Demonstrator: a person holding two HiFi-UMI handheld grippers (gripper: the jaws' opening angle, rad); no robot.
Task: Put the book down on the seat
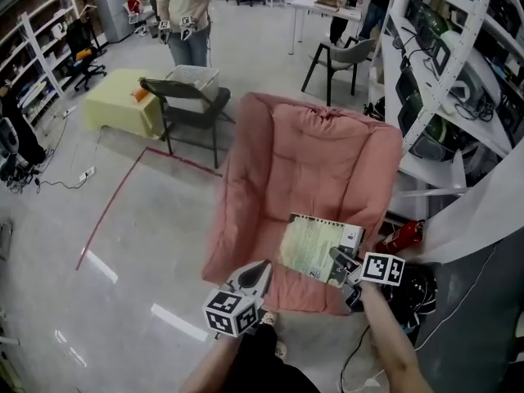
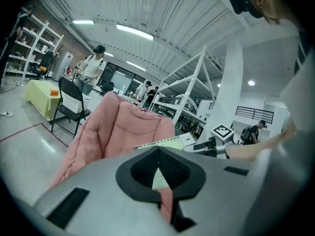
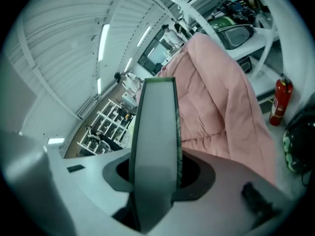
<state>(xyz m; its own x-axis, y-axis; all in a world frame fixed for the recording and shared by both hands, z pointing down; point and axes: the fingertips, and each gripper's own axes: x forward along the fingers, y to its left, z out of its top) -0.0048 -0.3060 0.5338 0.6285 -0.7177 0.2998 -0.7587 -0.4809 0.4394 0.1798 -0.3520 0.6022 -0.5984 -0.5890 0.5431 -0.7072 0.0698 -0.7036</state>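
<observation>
A book [image 1: 318, 248] with a pale green cover hangs over the front of the pink padded chair's seat [image 1: 307, 178]. My right gripper [image 1: 344, 264] is shut on the book's right edge; in the right gripper view the book [image 3: 157, 132] shows edge-on between the jaws of my right gripper [image 3: 156, 173]. My left gripper [image 1: 258, 275] is shut on nothing, just left of the book at the seat's front edge. In the left gripper view my left gripper [image 2: 158, 154] points at the chair [image 2: 123, 127], with the book [image 2: 170, 142] beyond its tips.
A dark folding chair [image 1: 184, 105] with a white basket [image 1: 193, 77] stands behind the pink chair, beside a yellow-covered table [image 1: 123, 101]. Shelving [image 1: 446, 64] runs along the right. A red fire extinguisher [image 1: 401, 236] and a black bundle [image 1: 419, 289] lie by my right arm. A person [image 1: 187, 11] stands far back.
</observation>
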